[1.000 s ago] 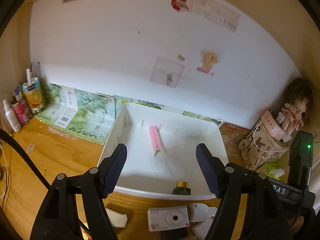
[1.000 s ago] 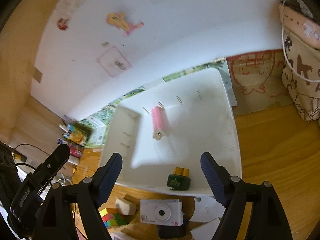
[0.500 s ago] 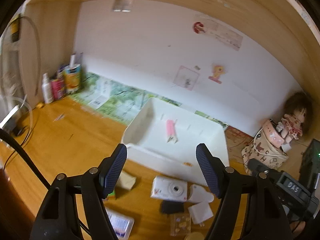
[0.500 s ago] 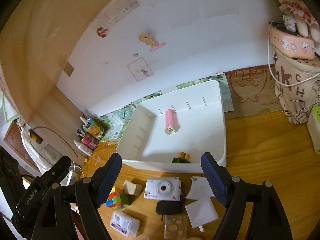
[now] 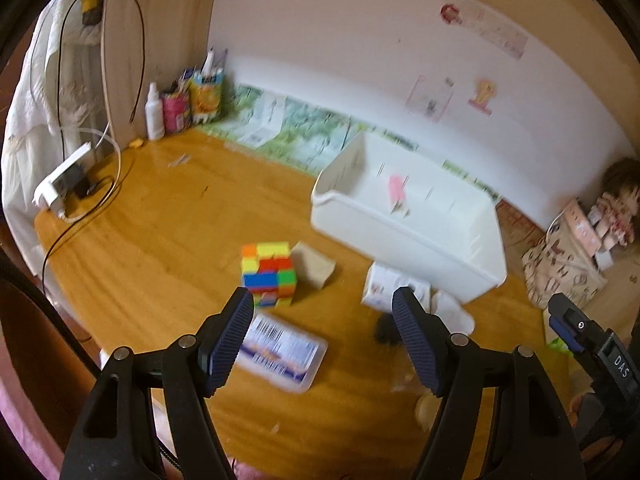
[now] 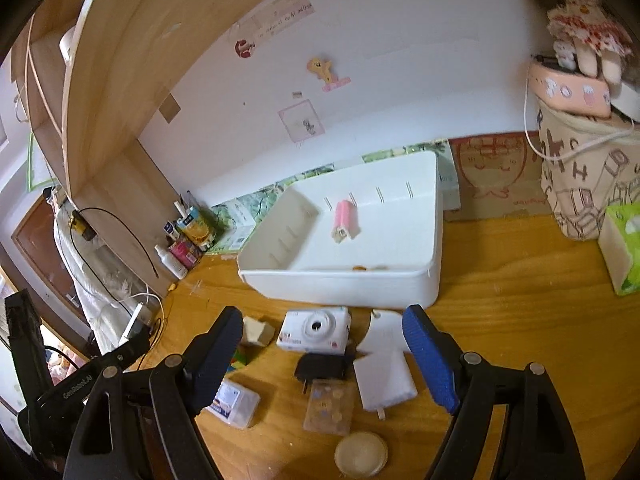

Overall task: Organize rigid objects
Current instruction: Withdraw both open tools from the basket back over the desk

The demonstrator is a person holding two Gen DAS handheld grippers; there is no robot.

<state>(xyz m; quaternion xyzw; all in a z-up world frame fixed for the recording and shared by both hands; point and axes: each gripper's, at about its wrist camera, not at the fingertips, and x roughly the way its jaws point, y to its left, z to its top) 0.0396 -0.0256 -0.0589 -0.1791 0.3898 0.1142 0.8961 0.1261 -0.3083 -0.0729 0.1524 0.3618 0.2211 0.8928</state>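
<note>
A white bin (image 6: 340,280) (image 5: 404,236) stands on the wooden desk with a pink object (image 6: 346,220) (image 5: 397,192) inside. In front of it lie a white toy camera (image 6: 316,330) (image 5: 394,286), a black plug (image 6: 322,366), white cards (image 6: 384,376), a clear case (image 6: 329,406), a round lid (image 6: 361,453), a clear box (image 6: 234,402) (image 5: 280,350), a colour cube (image 5: 269,272) and a beige block (image 6: 258,330) (image 5: 314,266). My left gripper (image 5: 322,340) and right gripper (image 6: 322,360) are open and empty, held above these things.
Bottles and cans (image 5: 184,100) stand at the back left by a power strip with cables (image 5: 64,184). A patterned bag with a doll (image 6: 580,176) and a green tissue box (image 6: 622,248) stand at the right.
Both grippers have pulled back and up from the bin, so the desk's front objects now show. The left view has swung to the left.
</note>
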